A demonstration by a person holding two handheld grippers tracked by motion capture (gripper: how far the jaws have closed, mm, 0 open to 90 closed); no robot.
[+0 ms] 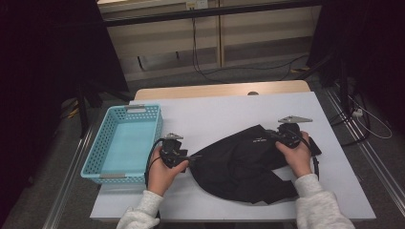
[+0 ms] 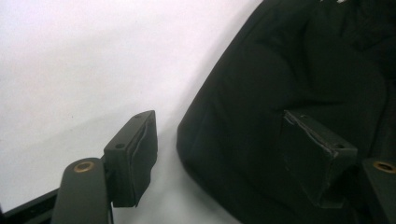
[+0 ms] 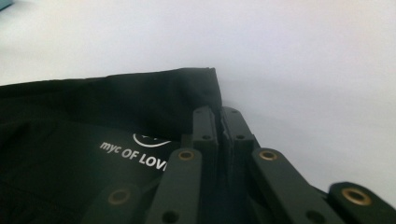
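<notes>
The black garment, looks like a tee or shorts with white "myc OF LOVE" lettering, is lying crumpled on the right half of the white table cover, closer to the near edge than the far one. Its long axis runs roughly left-right across the surface, tilted a bit so the right end sits farther from the person than the left end.

The right gripper has its jaws pinched together right at a folded corner near the cloth's far-right end. In the right gripper view the pads meet with hardly any gap, and I'd say a thin bit of fabric edge is caught between them, though it's hard to be sure. The left gripper is parked at the garment's left tip with its jaws spread apart, one pad over bare table and the other over the cloth, not squeezing anything yet.

My guess is that grabbing both ends lets them pull it flat for folding. The light blue basket waits at the left edge, probably the drop-off.
</notes>
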